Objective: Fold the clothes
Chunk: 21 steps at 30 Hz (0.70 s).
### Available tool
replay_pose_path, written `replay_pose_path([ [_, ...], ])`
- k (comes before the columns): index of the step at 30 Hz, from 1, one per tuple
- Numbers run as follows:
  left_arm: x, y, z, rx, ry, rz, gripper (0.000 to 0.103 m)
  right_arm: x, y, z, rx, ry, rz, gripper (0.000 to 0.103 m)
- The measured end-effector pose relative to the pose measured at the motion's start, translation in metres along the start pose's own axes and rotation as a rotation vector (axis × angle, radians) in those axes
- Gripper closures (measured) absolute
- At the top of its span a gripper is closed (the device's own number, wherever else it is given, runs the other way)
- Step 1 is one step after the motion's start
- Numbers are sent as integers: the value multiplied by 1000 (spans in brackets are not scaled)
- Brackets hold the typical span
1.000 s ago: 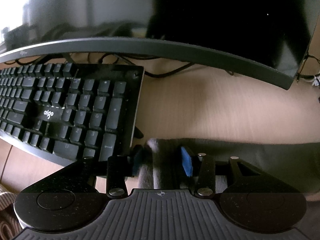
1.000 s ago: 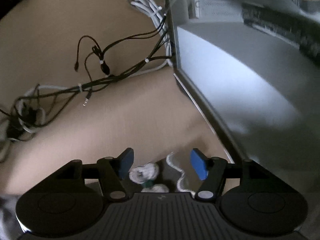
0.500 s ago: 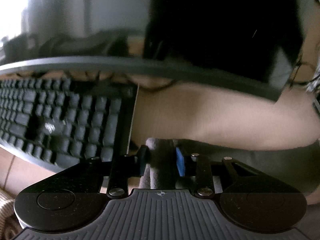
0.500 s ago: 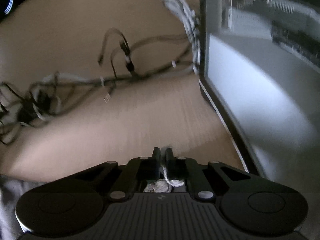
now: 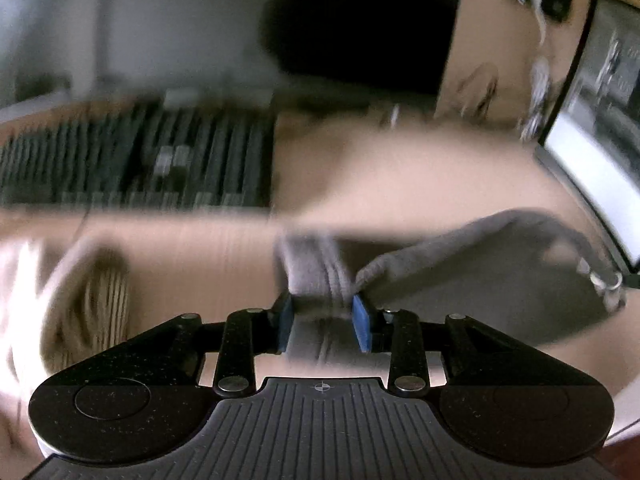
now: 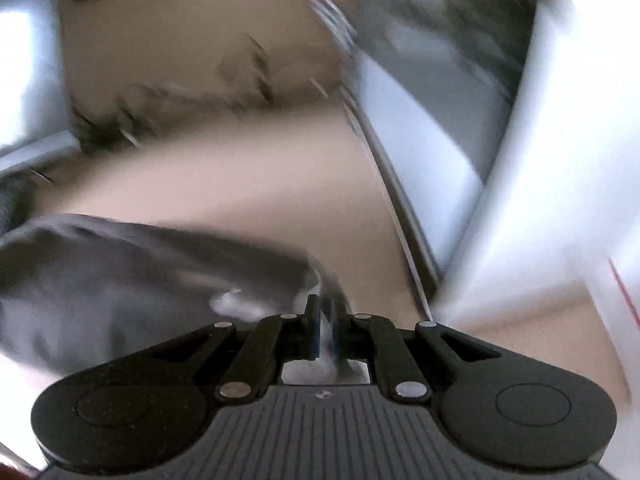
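While blur hides containers, left hand-held gripper (image 5: 322,320) and right hand-held gripper (image 6: 325,330) clamp grey garment (image 5: 460,264)

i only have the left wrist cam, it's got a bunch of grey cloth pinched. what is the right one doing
Observer: The right gripper is shut, with a thin edge of the same grey garment and a bit of white cord between its pads.
Operator: does the cloth hang free on that side
Observer: It runs off to the left of the right gripper as one loose dark sheet above the tan desk; whether it touches the desk I cannot tell, the picture is blurred.
Operator: anything close on the right i should mind
Observer: Yes, the edge of a monitor slants past just right of that gripper, apart from it.
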State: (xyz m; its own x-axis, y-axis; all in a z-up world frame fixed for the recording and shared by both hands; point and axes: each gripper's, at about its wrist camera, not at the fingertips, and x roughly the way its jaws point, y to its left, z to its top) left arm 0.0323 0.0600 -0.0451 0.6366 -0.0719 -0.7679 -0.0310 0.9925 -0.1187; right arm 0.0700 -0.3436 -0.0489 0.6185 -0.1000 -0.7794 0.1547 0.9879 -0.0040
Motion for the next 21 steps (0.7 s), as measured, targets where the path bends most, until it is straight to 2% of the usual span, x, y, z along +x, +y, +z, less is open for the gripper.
replay_pose_path([
  [3, -10, 9, 0, -3, -11, -12, 68, -5, -14, -7, 100, 11, -12, 97],
  [6, -23, 13, 13, -35, -65, -64, 53, -16, -20, -1, 180, -34, 29, 91],
  [8, -25, 11, 26, -47, -86, -80, 43, -17, -21, 6, 230, -55, 70, 79],
  [11, -15, -6, 35, -71, -60, -73, 31, -7, -14, 14, 298, -65, 145, 71],
  [14, 1, -24, 40, -93, 7, -58, 28, 17, 1, 19, 307, -39, 169, 65],
  [16, 7, -35, 40, -85, 27, -51, 25, 29, 11, 22, 286, -21, 160, 67],
  [17, 7, -39, 40, -77, 30, -53, 22, 29, 18, 23, 255, -34, 158, 88],
  [18, 6, -43, 40, -68, 28, -61, 20, 23, 21, 26, 227, -58, 159, 93],
  [21, -1, -46, 41, -31, 8, -75, 14, -8, 23, 36, 158, -148, 166, 93],
])
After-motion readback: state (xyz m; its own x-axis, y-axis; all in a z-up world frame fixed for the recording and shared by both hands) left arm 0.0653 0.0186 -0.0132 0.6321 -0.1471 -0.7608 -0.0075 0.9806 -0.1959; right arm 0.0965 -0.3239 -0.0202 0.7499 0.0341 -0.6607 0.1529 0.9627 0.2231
